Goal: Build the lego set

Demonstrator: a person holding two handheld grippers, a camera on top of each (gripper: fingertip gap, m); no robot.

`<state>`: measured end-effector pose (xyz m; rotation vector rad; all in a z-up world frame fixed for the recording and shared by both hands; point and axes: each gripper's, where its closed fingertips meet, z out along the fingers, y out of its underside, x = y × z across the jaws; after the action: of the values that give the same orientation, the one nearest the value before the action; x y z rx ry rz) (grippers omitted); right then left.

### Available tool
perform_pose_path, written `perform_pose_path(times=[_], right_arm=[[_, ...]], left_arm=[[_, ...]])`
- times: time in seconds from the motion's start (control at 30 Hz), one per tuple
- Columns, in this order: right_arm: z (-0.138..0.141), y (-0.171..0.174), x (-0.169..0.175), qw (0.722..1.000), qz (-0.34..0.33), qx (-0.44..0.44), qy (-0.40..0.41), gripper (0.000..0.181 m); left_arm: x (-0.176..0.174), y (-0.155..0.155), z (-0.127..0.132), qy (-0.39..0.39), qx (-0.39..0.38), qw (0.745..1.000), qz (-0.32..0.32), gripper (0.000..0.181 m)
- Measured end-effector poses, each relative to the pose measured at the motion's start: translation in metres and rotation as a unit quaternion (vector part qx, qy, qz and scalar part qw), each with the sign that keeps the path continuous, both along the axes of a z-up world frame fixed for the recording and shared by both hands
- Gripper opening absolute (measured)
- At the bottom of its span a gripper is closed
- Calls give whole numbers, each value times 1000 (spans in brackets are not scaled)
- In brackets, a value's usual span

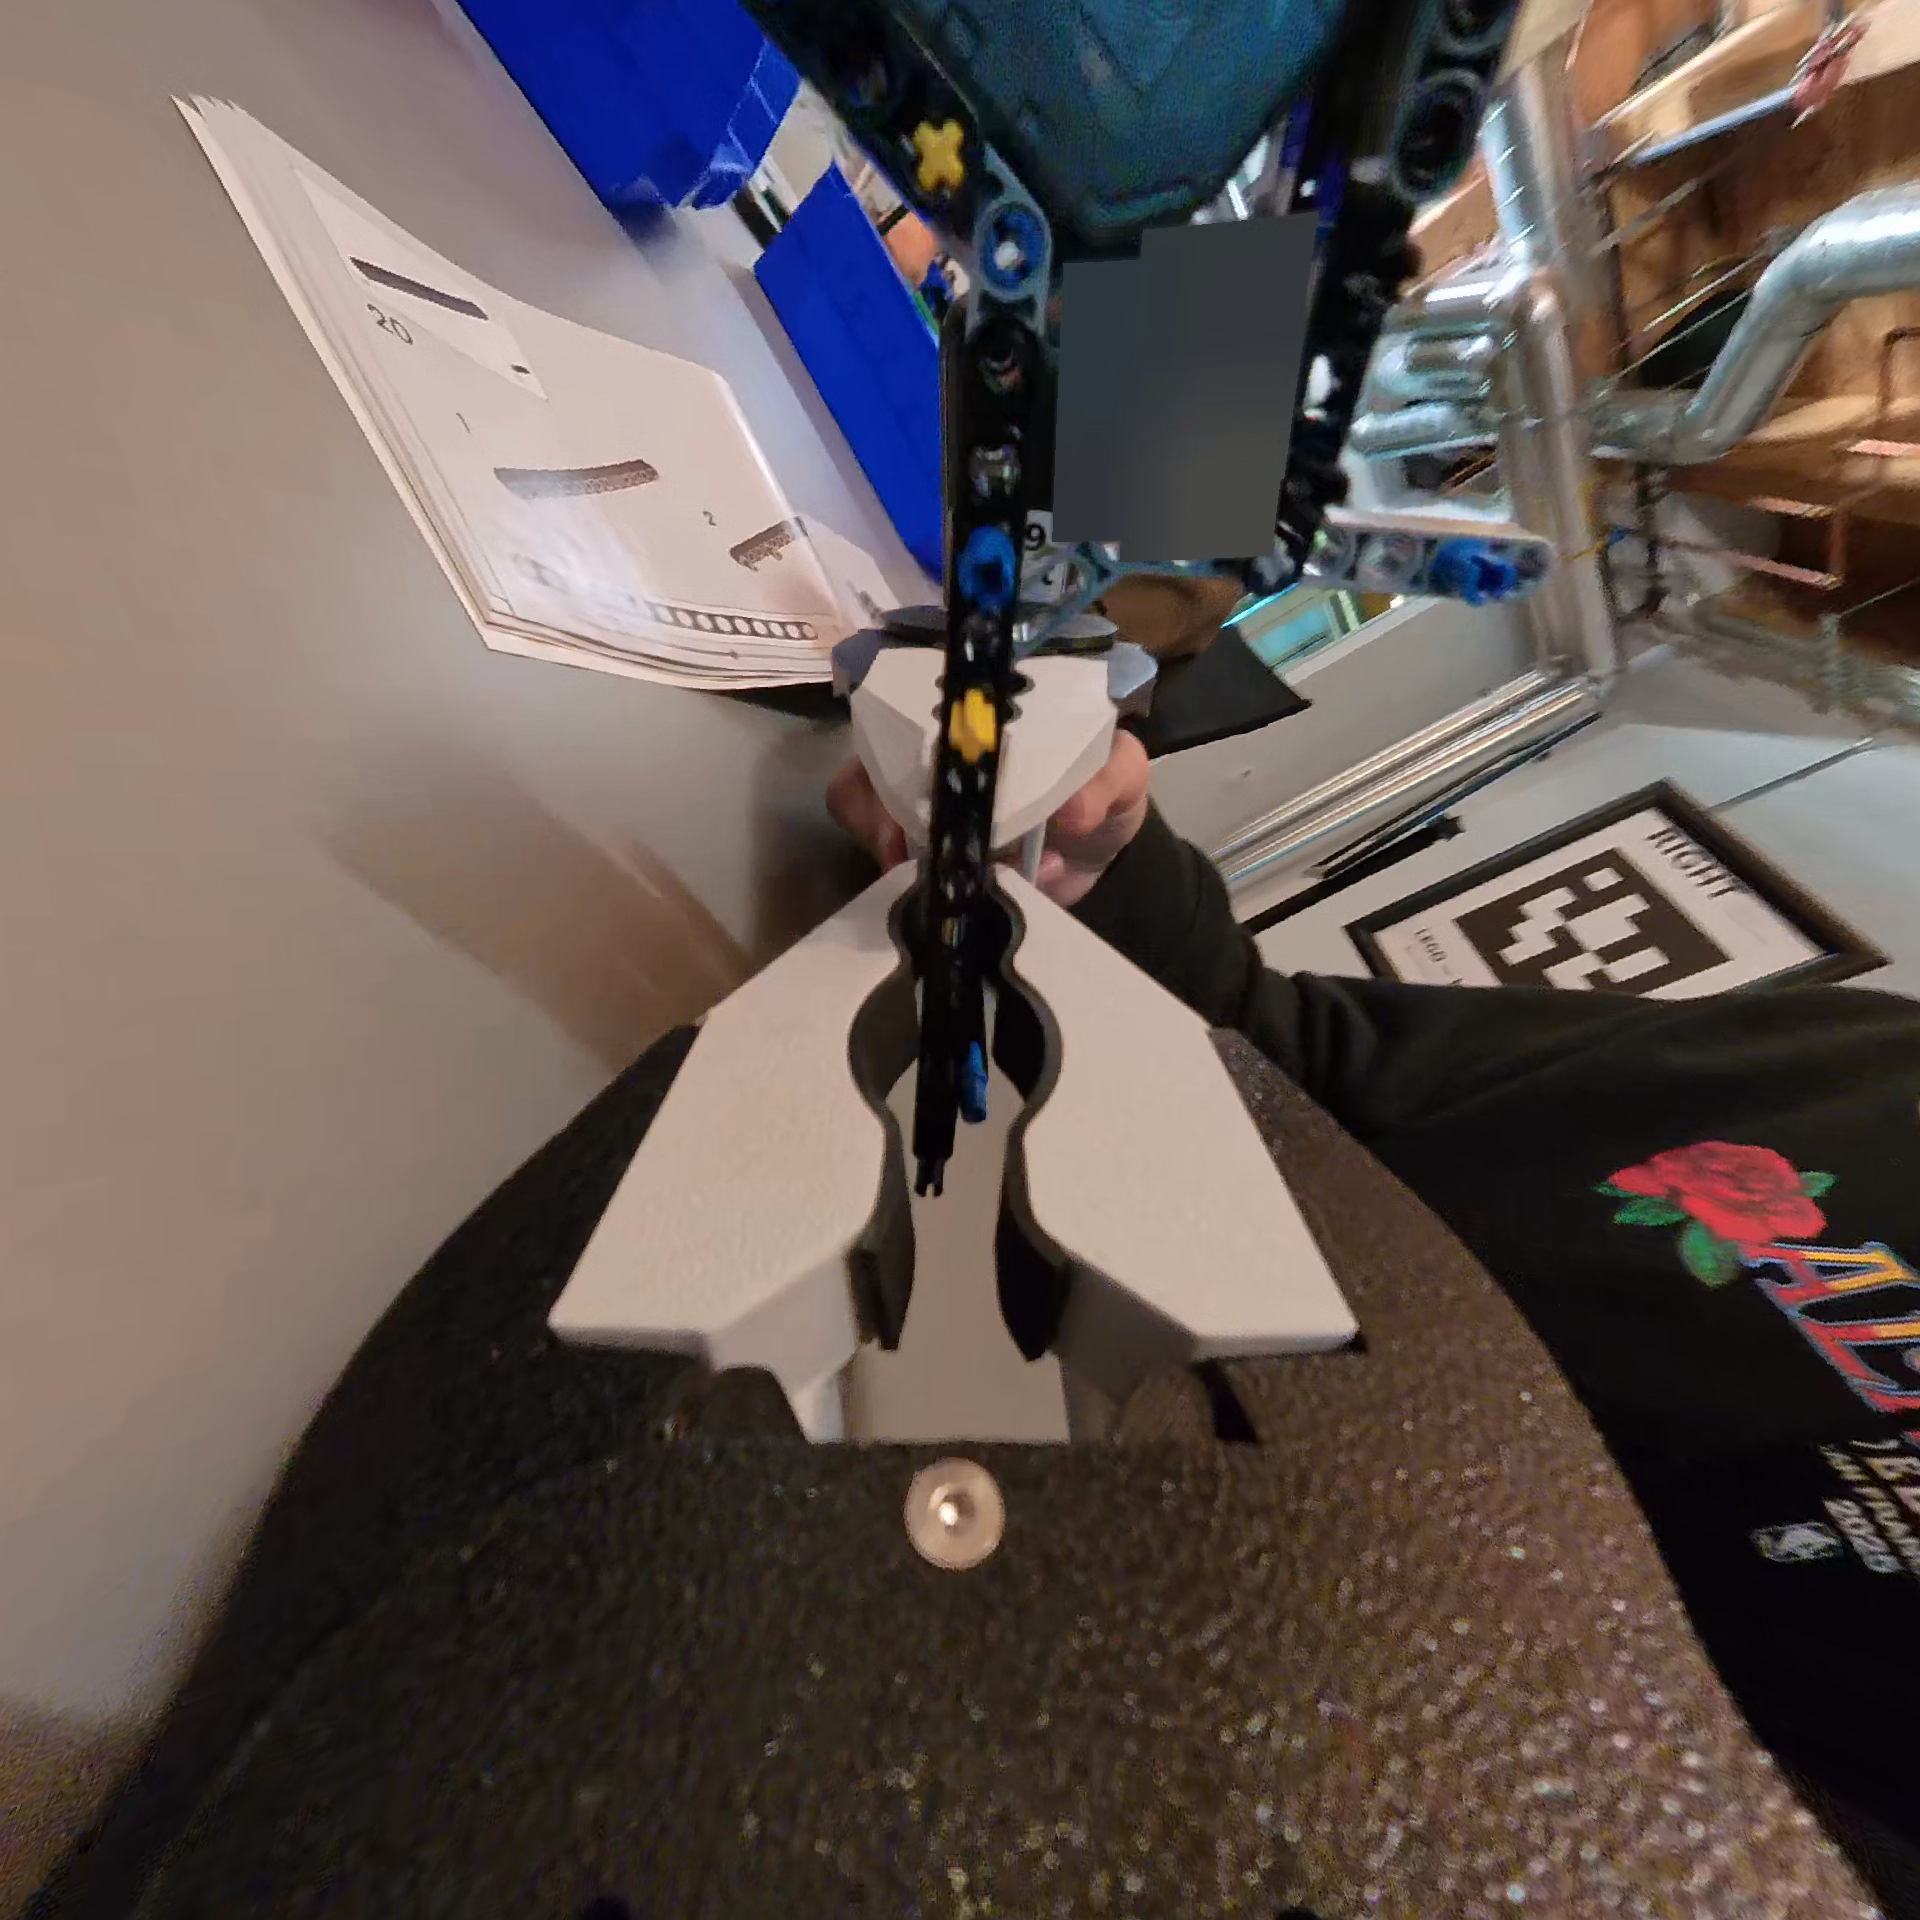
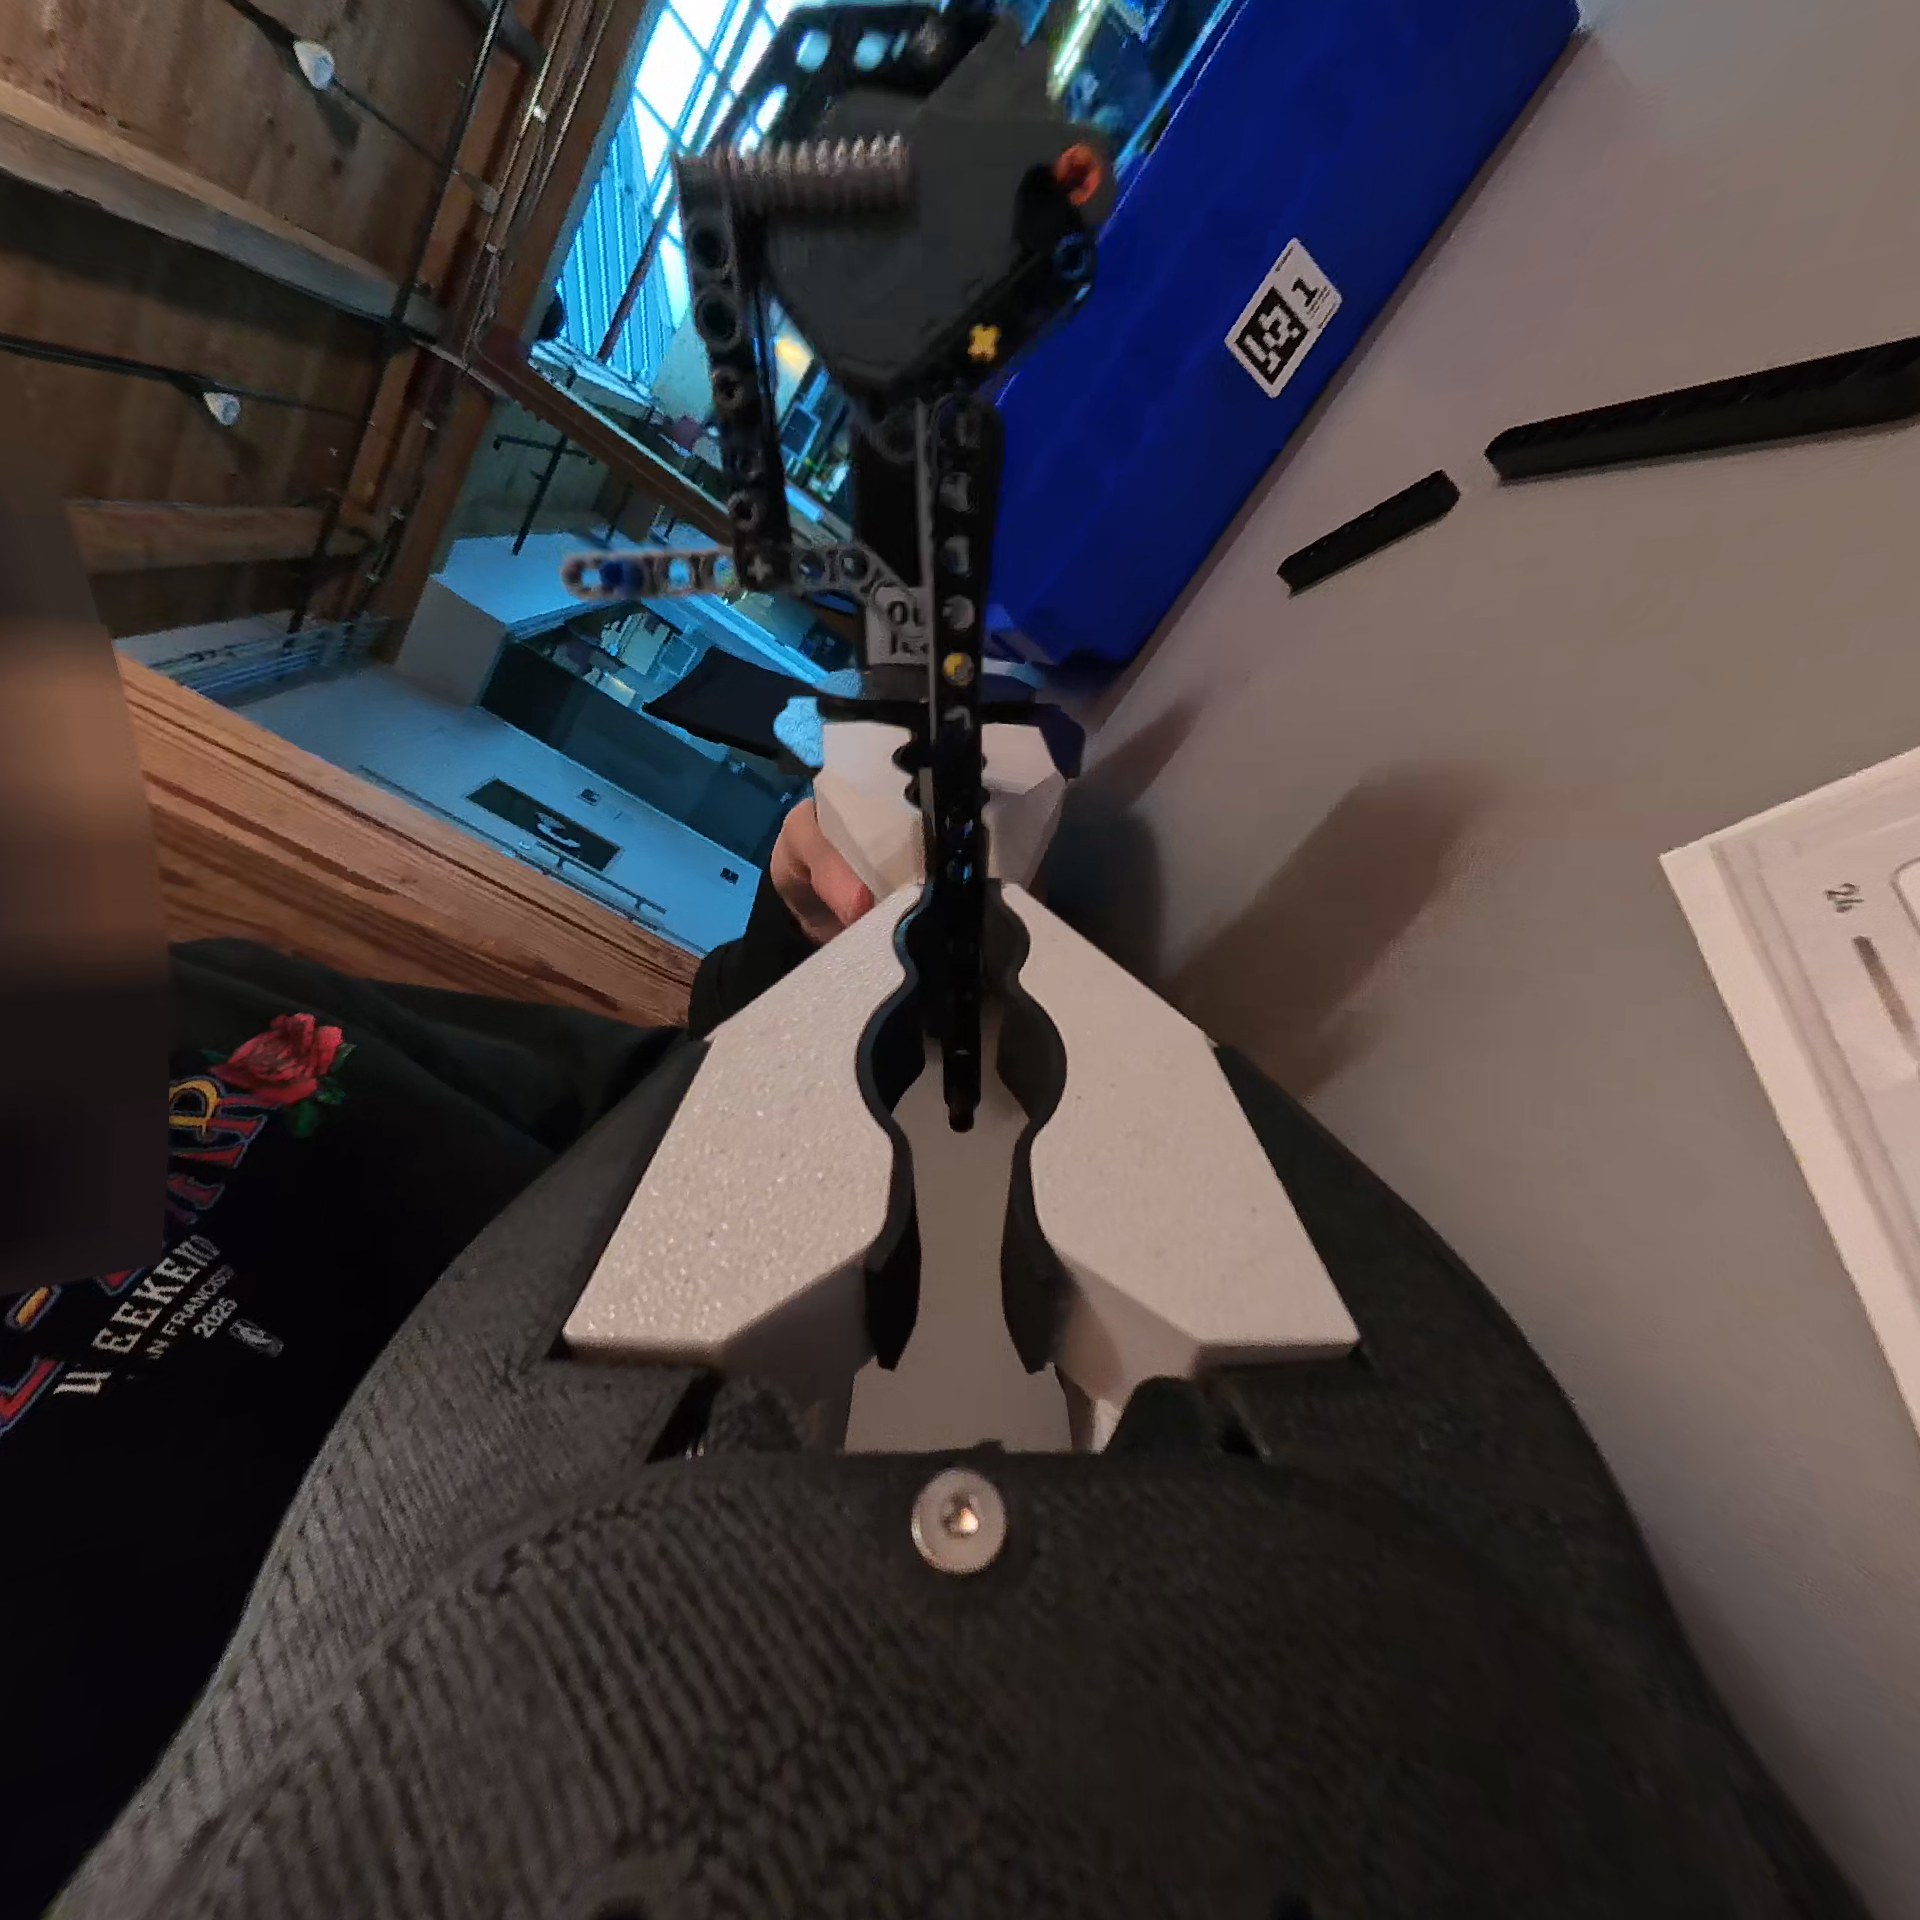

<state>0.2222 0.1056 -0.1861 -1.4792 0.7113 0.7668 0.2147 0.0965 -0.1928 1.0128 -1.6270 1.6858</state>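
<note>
Grey table (image 2: 1558, 727) beneath gripped lego assembly (image 1: 971, 727)

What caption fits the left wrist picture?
Left gripper clamps the black lego beam; right gripper grips it opposite.

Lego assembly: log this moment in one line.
left gripper: shut on black beam | right gripper: shut on black beam | assembly: held off table

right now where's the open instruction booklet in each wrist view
Left wrist view: instruction booklet lies upper left on the grey table.
Right wrist view: only its corner shows, at the right edge.
Shared landmark: the blue bin beyond it.
</note>
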Motion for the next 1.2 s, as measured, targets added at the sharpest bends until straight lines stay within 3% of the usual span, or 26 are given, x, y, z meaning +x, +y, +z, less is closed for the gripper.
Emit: perform_pose_path(times=[0.17,0.37,0.57,0.8,1.2], right_arm=[[1,0,6,1000,-8,4,3,5],[0,2,-3,1000,22,1,4,5],[-11,0,-14,995,79,-46,-49,5],[-13,2,-28,990,121,-48,-60,5],[-10,0,-17,994,87,-41,-57,5]], left_arm=[[-6,-16,-8,-15,34,999,-18,4],[-12,-10,-9,-9,31,999,-40,3],[-20,-7,-21,-10,75,995,-67,3],[-26,-9,-20,3,67,994,-89,3],[-27,-8,-19,4,63,994,-87,4]])
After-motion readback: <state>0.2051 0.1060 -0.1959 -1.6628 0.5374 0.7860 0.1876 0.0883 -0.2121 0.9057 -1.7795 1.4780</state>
